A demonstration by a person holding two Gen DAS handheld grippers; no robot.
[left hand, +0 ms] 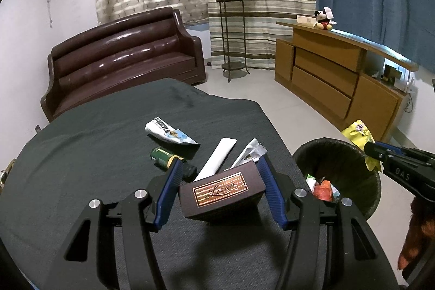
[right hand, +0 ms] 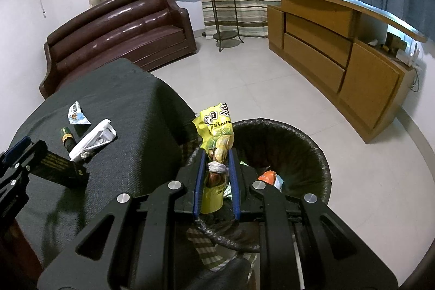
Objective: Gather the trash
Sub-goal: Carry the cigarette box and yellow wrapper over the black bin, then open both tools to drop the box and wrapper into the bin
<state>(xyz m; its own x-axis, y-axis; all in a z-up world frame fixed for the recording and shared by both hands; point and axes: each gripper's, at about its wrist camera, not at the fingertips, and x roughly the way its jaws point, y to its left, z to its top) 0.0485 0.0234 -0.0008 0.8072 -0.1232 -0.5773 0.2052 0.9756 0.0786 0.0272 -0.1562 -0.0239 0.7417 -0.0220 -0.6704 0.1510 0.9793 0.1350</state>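
Note:
My left gripper is shut on a brown box with a copper label and holds it tilted just above the dark-clothed table. The box shows at the left edge of the right wrist view. My right gripper is shut on a yellow chestnut bag over the near rim of the black-lined trash bin. An orange wrapper lies inside the bin. On the table lie a white-and-blue wrapper, a green bottle, a white flat packet and a silver wrapper.
The bin stands on the tiled floor just past the table's right edge. A brown leather sofa sits behind the table. A metal plant stand and a wooden cabinet line the far side, with open floor between.

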